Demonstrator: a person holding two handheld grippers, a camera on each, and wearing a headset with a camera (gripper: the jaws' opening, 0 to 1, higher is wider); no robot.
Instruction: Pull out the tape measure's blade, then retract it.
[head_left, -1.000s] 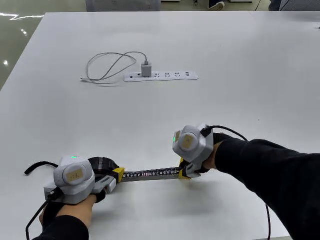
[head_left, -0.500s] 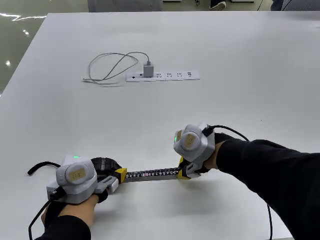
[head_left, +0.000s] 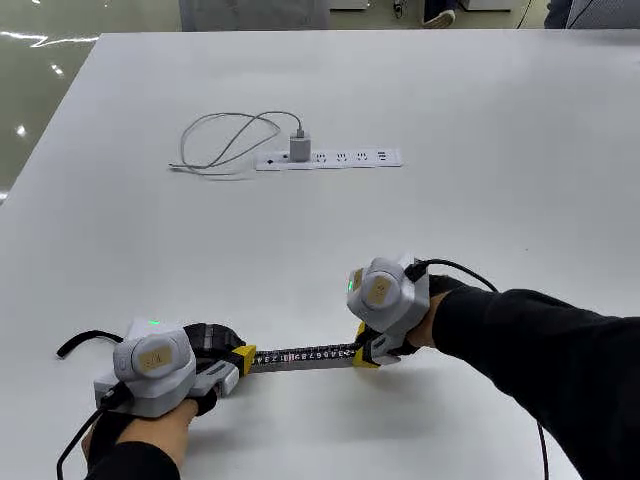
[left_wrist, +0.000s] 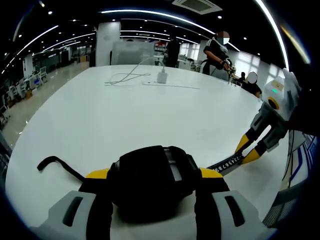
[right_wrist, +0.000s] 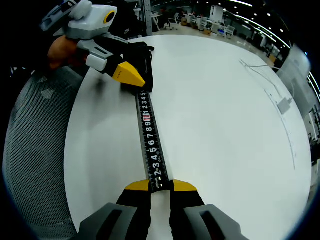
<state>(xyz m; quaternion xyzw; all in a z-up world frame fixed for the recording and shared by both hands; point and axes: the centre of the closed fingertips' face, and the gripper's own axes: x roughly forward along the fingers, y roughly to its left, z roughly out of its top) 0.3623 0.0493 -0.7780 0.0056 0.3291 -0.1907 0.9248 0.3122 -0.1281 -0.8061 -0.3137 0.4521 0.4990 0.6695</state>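
Head view: the dark numbered blade (head_left: 300, 354) is looking a bit shorter than a second ago, with the right gripper (head_left: 362, 354) sitting closer to the left gripper (head_left: 240, 358) on the white table (head_left: 450, 200). Left gripper view: the jaws are clamping the chunky black tape measure case (left_wrist: 150, 182). Right gripper view: the jaws are pinching the blade's tip, nearly closed.

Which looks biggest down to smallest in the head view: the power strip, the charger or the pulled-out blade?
1. power strip: the longest, even though it lies farther from the camera.
2. blade: the stretch showing between the jaws is shorter and thinner.
3. charger: clearly the smallest, plugged into the strip.
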